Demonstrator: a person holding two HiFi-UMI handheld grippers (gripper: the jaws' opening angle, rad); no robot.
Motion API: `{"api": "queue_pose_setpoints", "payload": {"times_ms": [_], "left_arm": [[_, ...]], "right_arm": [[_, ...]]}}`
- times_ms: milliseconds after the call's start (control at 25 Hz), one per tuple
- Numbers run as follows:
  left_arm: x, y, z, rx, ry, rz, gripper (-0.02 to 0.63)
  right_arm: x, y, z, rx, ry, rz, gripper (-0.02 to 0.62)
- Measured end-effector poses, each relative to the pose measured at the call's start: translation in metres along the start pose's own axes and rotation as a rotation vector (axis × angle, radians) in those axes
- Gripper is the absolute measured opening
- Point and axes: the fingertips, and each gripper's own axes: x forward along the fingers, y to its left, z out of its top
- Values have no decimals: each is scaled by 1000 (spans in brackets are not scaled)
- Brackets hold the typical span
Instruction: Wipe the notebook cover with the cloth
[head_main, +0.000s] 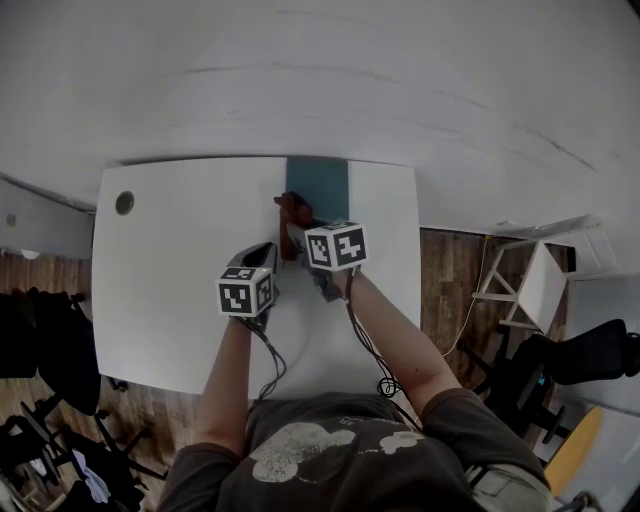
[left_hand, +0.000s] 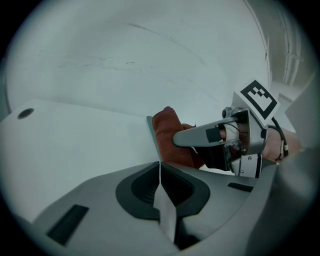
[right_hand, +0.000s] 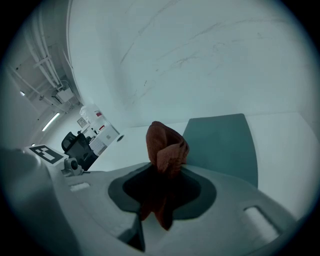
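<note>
A teal notebook (head_main: 317, 185) lies flat at the far edge of the white table (head_main: 170, 300); the right gripper view shows its cover (right_hand: 225, 145) just beyond the jaws. My right gripper (head_main: 296, 232) is shut on a rust-red cloth (head_main: 293, 210), which bunches up out of the jaws (right_hand: 165, 142) at the notebook's near left corner. Whether the cloth touches the cover is unclear. My left gripper (head_main: 268, 250) sits to the left and nearer, its jaws together with nothing between them (left_hand: 160, 167). In its view the cloth (left_hand: 172, 130) and the right gripper's finger (left_hand: 200, 136) show.
A round cable hole (head_main: 124, 203) sits in the table's far left corner. To the right, off the table, stand a white stool (head_main: 540, 285) and a black office chair (head_main: 585, 360) on a wooden floor. A pale wall rises behind the table.
</note>
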Motion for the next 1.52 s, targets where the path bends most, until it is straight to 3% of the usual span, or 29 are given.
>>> {"api": "queue_pose_setpoints", "payload": {"times_ms": [920,1520], "left_arm": [[-1,-37,-5,33,11,-13,5],[-3,-69,-9,40,-15,22,5]], "right_arm": [[-52,-59,-17,79,-30,-70,109],[-92,-102,-31,105,-50,-81,109]]}}
